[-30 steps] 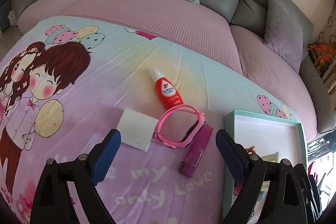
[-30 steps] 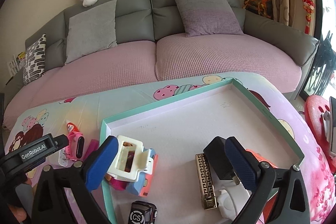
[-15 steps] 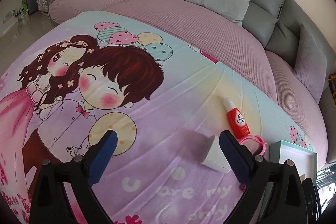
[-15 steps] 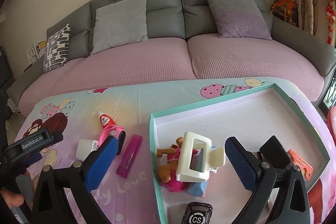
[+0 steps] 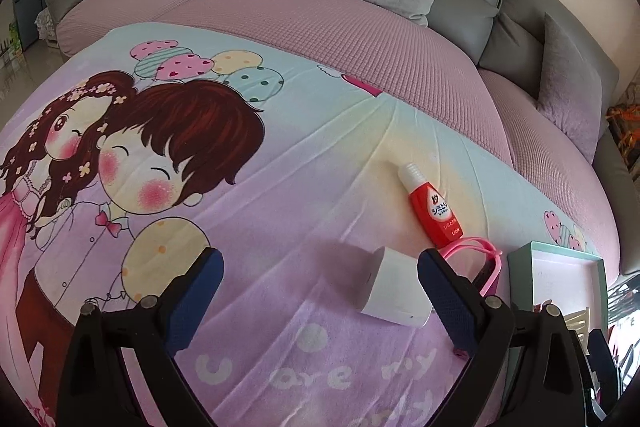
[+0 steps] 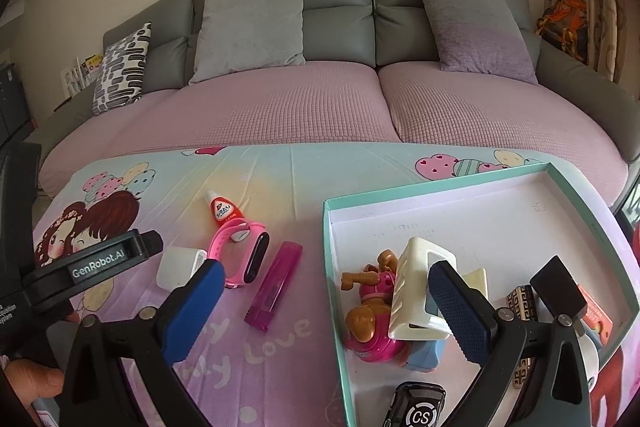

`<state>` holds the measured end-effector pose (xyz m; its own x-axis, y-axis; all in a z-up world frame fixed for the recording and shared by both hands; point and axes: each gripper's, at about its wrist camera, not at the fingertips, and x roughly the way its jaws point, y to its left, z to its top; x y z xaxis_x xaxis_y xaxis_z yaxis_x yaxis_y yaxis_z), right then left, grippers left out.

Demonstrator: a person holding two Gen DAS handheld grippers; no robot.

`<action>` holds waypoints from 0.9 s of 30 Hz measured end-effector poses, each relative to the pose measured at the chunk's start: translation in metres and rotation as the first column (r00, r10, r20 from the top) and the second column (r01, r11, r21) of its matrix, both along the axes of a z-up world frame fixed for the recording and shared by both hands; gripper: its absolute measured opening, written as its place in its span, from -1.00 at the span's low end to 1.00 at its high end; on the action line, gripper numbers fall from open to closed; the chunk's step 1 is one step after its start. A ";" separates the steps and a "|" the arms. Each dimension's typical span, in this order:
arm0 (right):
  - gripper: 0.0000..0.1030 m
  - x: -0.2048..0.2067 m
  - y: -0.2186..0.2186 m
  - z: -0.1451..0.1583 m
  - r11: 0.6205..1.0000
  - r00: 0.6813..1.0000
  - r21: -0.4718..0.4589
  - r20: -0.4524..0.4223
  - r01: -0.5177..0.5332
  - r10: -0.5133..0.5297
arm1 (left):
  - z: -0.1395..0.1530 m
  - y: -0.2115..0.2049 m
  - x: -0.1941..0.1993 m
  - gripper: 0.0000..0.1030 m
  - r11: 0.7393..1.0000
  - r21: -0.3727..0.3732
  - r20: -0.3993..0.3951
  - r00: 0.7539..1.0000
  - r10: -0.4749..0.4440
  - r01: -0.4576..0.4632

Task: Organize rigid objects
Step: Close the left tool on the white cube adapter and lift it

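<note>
The left tool (image 5: 318, 291) hangs with its jaws wide apart and nothing between them, low over the cartoon-print cloth (image 5: 280, 187) on the tabletop. The right tool (image 6: 326, 305) is likewise spread and empty, poised over the near-left edge of the box (image 6: 440, 187). Four things are not yet in the box: the white block (image 5: 394, 287), the red bottle (image 5: 434, 207), the pink watch (image 6: 244, 255) and the purple stick (image 6: 276, 285). The block lies just beside the left tool's right-hand pad, not centred in the gap, so closing here would likely push it sideways or pinch one corner and let it tip. The watch band touches the bottle's base and sits near the block, so a careless reach could snag the strap and drag its neighbours. The cloth is creased and soft, and a low pad might catch it. Inside the box, a toy dog (image 6: 372, 311) and cream clip (image 6: 424, 291) crowd the near corner, and dropping more there may pile things up.
</note>
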<state>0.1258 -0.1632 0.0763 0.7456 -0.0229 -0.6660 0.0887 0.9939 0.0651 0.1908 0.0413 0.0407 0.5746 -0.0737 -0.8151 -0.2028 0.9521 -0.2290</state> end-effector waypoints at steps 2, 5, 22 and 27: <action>1.00 0.000 -0.001 0.000 1.000 1.000 -0.003 -0.001 0.004 -0.004 | -0.005 -0.005 0.002 0.90 1.000 -0.002 -0.016 1.000 -0.022 0.022; 1.00 0.000 -0.002 -0.001 1.000 1.000 -0.006 -0.007 0.009 -0.009 | -0.007 -0.012 0.004 0.89 0.999 0.012 -0.016 0.999 -0.047 0.047; 1.00 -0.004 -0.008 -0.002 0.999 0.999 -0.029 -0.021 0.030 -0.031 | -0.010 -0.036 0.002 0.76 0.984 0.037 -0.025 0.985 -0.172 0.173; 1.00 -0.004 -0.009 0.000 0.998 0.999 -0.043 -0.020 0.036 -0.037 | -0.014 -0.035 0.003 0.41 0.981 0.002 -0.034 0.980 -0.196 0.196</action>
